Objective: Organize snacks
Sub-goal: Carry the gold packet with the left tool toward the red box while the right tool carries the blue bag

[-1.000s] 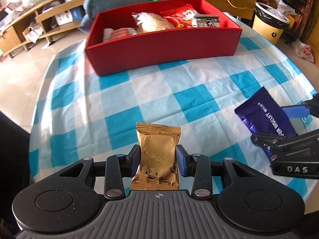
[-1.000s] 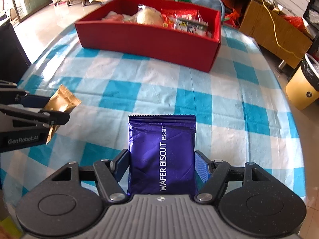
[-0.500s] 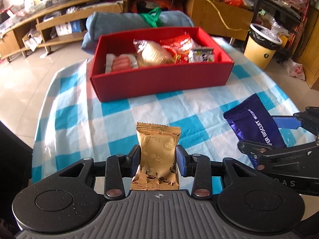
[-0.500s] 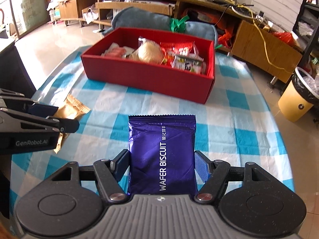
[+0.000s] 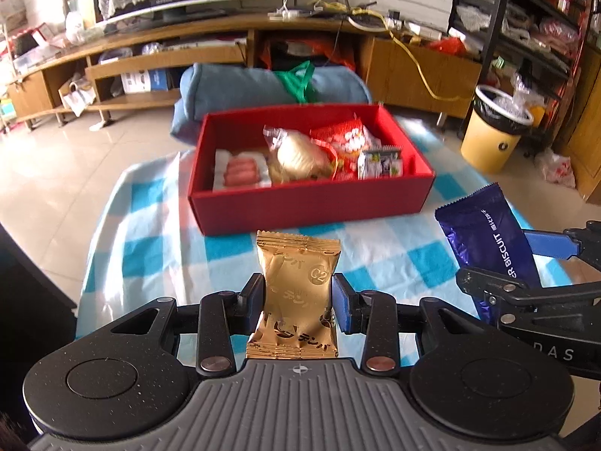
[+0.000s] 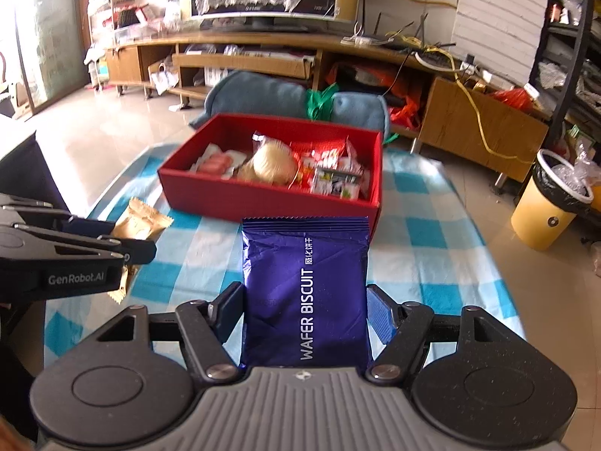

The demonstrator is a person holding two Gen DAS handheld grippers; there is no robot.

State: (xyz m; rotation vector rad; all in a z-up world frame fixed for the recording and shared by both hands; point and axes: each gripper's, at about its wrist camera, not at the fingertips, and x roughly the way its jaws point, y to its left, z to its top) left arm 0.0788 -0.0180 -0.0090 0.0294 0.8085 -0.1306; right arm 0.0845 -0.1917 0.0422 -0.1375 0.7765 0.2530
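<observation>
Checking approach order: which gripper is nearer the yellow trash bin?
Right. The right gripper, holding the wafer biscuit packet, sits on the side of the yellow trash bin; the left gripper, holding the gold packet, is on the far side.

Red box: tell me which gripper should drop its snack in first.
Left, probably. The left gripper with its gold packet faces the emptier left end of the red cardboard box; the right end is crowded.

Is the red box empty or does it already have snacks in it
Partly filled. The red box holds several snack packets, with bare red floor visible at its left end.
</observation>
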